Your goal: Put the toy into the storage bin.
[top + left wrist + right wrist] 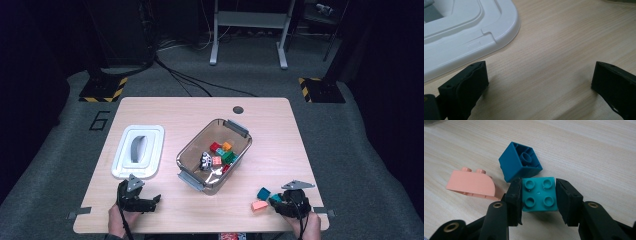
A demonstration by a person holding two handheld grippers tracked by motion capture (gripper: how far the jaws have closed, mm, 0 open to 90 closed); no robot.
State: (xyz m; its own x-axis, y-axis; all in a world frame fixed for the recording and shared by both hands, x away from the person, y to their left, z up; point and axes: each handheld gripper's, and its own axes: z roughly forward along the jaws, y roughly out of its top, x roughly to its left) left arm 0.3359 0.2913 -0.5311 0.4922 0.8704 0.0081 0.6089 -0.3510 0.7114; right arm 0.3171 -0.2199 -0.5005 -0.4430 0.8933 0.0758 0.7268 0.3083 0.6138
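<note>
Black jaws at the bottom of the right gripper view are seen clamped on a teal brick [539, 194], studs facing the camera, one pad pressed on each side. Just beyond it, at frame centre, a dark blue brick [520, 161] is tipped on its side with the hollow underside exposed; its lower corner is touching or almost touching the teal brick. A peach curved brick [471, 183] is lying at centre left, close to the left-hand jaw, contact not resolvable.

High view: right gripper [278, 199] is held low at the lower right of the frame, near the front edge of the table [280, 130], jaws pointed toward frame left, with the hand and forearm entering from the bottom edge. The three bricks are grouped right at its tip.

Left gripper [152, 201] is parked at the lower left, resting low over the table, jaws pointed toward frame right. In the left gripper view its jaws are spread wide with only bare wood between them; nothing is held. A white lid [461, 32] is seen at upper left, just beside the left-hand jaw.

A clear bin [214, 155] with more coloured bricks is placed at table centre, well apart from both grippers.
</note>
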